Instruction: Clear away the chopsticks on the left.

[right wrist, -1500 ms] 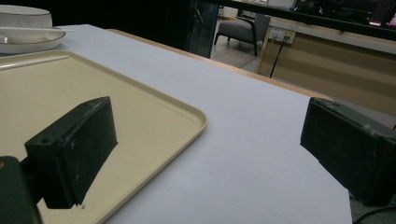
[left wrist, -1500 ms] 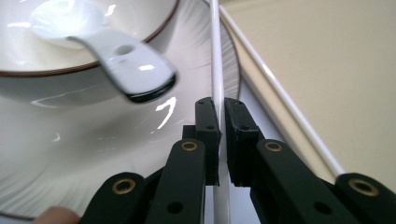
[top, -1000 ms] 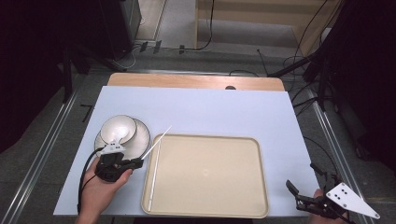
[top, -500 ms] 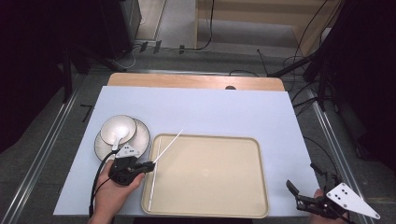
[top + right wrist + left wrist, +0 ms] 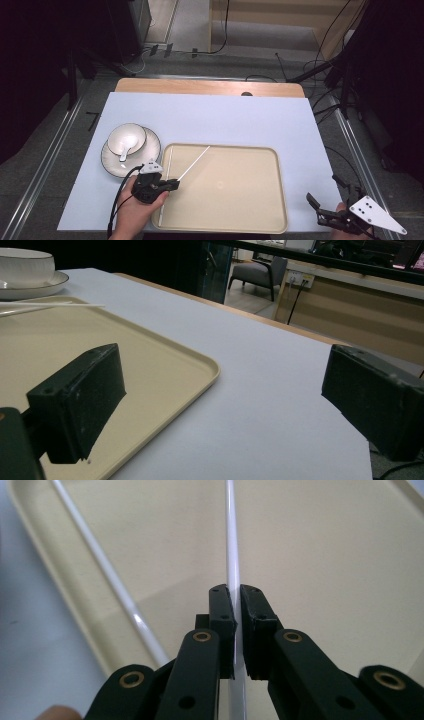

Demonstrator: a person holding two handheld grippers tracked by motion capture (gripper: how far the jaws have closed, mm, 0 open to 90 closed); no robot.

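My left gripper [image 5: 175,184] [image 5: 237,594] is shut on a thin white stick [image 5: 194,163] [image 5: 230,540]. The stick points forward and right, above the left part of the beige tray [image 5: 280,200] [image 5: 320,555]. A second white stick [image 5: 166,185] [image 5: 107,570] lies on the tray along its left rim. My right gripper [image 5: 322,194] [image 5: 220,375] stands open near the table's front right corner, just right of the tray [image 5: 165,390], with nothing between its jaws. The held stick [image 5: 55,305] shows far off in the right gripper view.
A white bowl [image 5: 127,138] [image 5: 25,265] with a spoon [image 5: 124,151] in it sits on a plate [image 5: 150,150] [image 5: 45,289] left of the tray. The pale blue mat [image 5: 225,120] covers the table; a wooden strip [image 5: 200,87] runs along the far edge.
My left gripper has carried the stick to the right and a little nearer, from beside the bowl to over the tray's left part. The right gripper has stayed put.
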